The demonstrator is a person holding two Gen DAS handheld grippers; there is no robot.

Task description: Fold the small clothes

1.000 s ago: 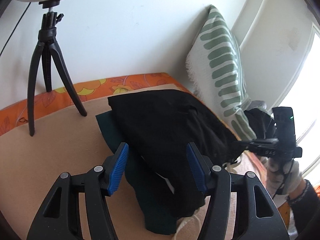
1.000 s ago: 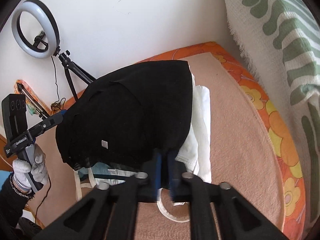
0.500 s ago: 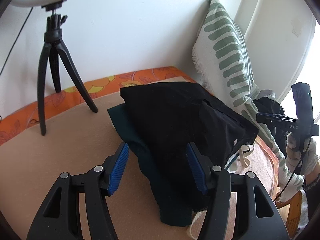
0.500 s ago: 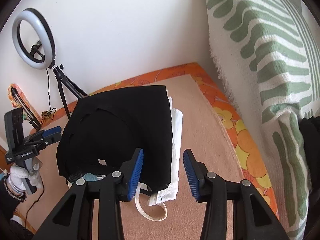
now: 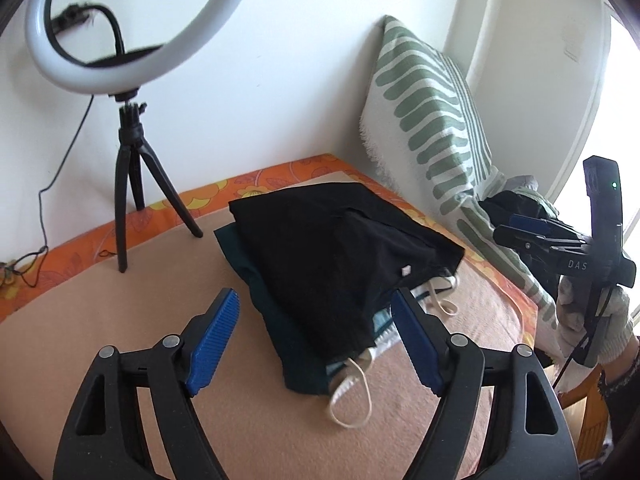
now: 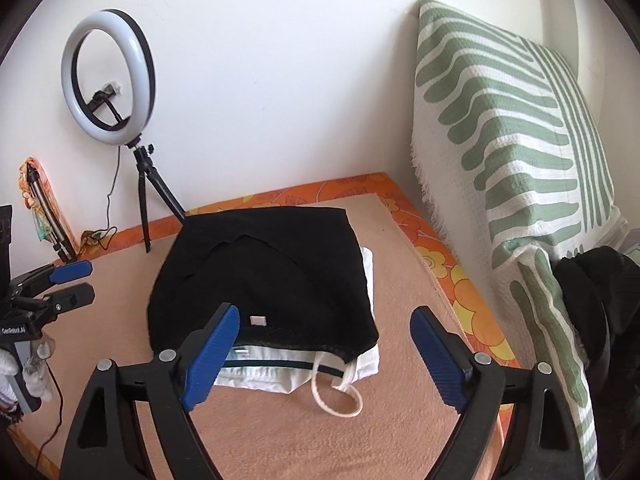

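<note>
A folded black garment tops a small pile on the beige blanket. Under it lie a dark teal piece and white shorts with a cream drawstring loop. My left gripper hangs above the pile's near corner, jaws opening, blue pads clear of the cloth. My right gripper is raised over the pile's front edge, jaws opening wide, nothing pressed between them. In the other hand's view, each gripper shows at the edge: the right gripper, the left gripper.
A ring light on a black tripod stands at the back left by the white wall. A green-striped white cushion leans at the right. Dark clothes lie beside it. An orange flowered sheet borders the blanket.
The right gripper let go of the black garment's edge and its jaws spread wide. Both grippers pulled back and up from the pile. The black garment now lies flat on the pile.
</note>
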